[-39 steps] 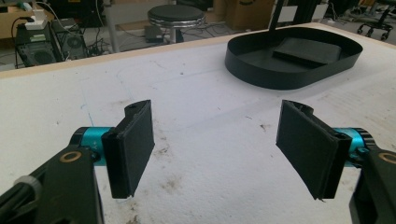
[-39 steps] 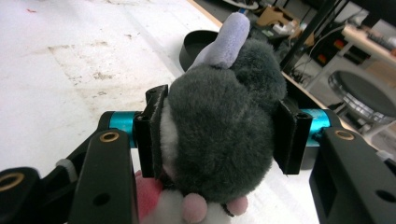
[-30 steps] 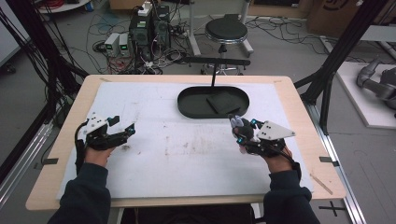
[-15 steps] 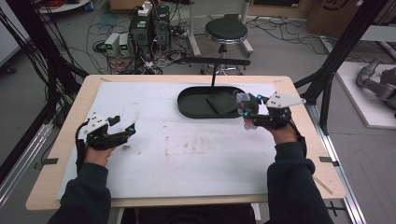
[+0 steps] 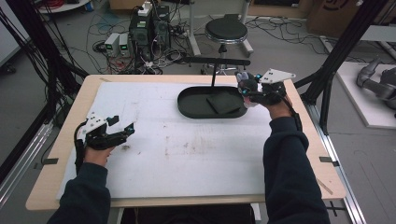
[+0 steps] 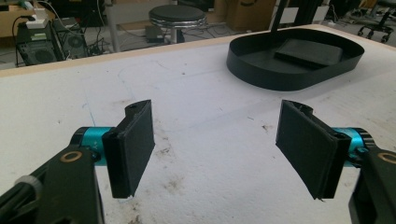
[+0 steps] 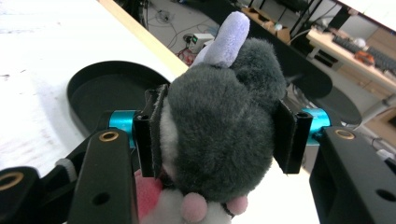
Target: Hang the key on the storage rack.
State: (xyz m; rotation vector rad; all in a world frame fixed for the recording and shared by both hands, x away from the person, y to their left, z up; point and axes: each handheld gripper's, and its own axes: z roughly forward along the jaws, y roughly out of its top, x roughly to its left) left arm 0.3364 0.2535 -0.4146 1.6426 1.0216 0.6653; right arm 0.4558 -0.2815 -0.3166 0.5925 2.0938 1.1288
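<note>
A grey plush toy (image 7: 219, 135) with a lilac ear and pink feet is clamped between the jaws of my right gripper (image 7: 217, 135). From above, that gripper (image 5: 247, 86) hangs over the right end of the black oval tray (image 5: 189, 109), with the plush toy (image 5: 246, 84) in it. A dark flat square pad (image 5: 224, 102) lies inside the tray. My left gripper (image 5: 122, 132) rests low over the white mat at the left, open and holding nothing. Its own view shows the wide gap of the left gripper (image 6: 215, 144) over bare mat, the tray (image 6: 261, 72) beyond.
A white mat (image 5: 187, 154) covers the wooden table. A black T-shaped stand (image 5: 215, 63) rises behind the tray. A round stool (image 5: 226, 31), computers and cables sit on the floor beyond the far edge.
My right gripper has carried the plush toy away from the mat's right middle, farther back and up, to the tray's right end. The left gripper has stayed in place.
</note>
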